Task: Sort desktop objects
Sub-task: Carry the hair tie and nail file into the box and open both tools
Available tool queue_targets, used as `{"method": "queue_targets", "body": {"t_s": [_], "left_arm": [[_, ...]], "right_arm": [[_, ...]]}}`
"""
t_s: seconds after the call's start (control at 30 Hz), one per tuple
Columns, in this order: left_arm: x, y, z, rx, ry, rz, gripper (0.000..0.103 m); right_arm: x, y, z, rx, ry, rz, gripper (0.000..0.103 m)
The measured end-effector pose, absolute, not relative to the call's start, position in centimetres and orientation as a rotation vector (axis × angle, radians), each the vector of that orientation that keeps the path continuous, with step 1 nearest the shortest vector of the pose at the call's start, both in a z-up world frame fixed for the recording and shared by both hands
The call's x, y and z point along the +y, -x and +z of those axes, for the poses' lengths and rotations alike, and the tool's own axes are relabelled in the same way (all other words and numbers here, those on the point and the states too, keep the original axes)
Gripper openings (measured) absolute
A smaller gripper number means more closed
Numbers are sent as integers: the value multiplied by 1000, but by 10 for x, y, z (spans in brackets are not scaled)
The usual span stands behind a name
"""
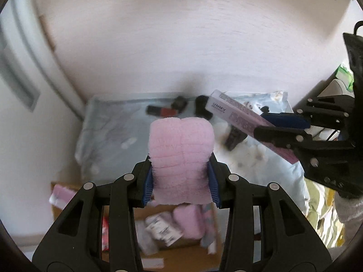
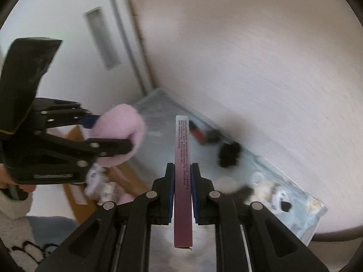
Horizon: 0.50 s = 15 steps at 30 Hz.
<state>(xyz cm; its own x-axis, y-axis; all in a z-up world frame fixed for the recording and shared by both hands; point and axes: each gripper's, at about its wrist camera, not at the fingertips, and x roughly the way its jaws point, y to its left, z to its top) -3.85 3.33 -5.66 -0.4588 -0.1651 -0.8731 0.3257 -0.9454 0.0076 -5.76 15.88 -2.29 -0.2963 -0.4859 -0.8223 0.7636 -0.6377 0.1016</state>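
Note:
My left gripper point(image 1: 180, 158) is shut on a fluffy pink cloth point(image 1: 181, 151), held up above a cardboard box point(image 1: 181, 252). It also shows in the right wrist view point(image 2: 129, 145), with the cloth point(image 2: 127, 127) bulging from its jaws. My right gripper point(image 2: 182, 166) is shut on a long flat pink box point(image 2: 182, 158), held edge-up over the light blue mat point(image 2: 158, 113). In the left wrist view the right gripper point(image 1: 267, 125) holds the pink box point(image 1: 240, 115) slanting at the right.
On the light blue mat point(image 1: 113, 124) lie a red and black tube point(image 1: 162, 111), small black objects point(image 1: 202, 108) and another black item point(image 1: 233, 139). The cardboard box on the floor holds pink items point(image 1: 188, 223) and white packets point(image 1: 163, 230). A white wall stands behind.

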Motion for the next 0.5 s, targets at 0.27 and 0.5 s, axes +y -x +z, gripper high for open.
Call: {"method": "queue_targets", "body": {"t_s": [0.27, 0.5], "left_arm": [[-7, -41, -53, 311, -1426, -2391, 37], [-48, -96, -92, 428, -1475, -2280, 37]], "right_arm": [[86, 10, -36, 384, -1107, -1888, 13], [38, -24, -79, 424, -1183, -1783, 13]]}}
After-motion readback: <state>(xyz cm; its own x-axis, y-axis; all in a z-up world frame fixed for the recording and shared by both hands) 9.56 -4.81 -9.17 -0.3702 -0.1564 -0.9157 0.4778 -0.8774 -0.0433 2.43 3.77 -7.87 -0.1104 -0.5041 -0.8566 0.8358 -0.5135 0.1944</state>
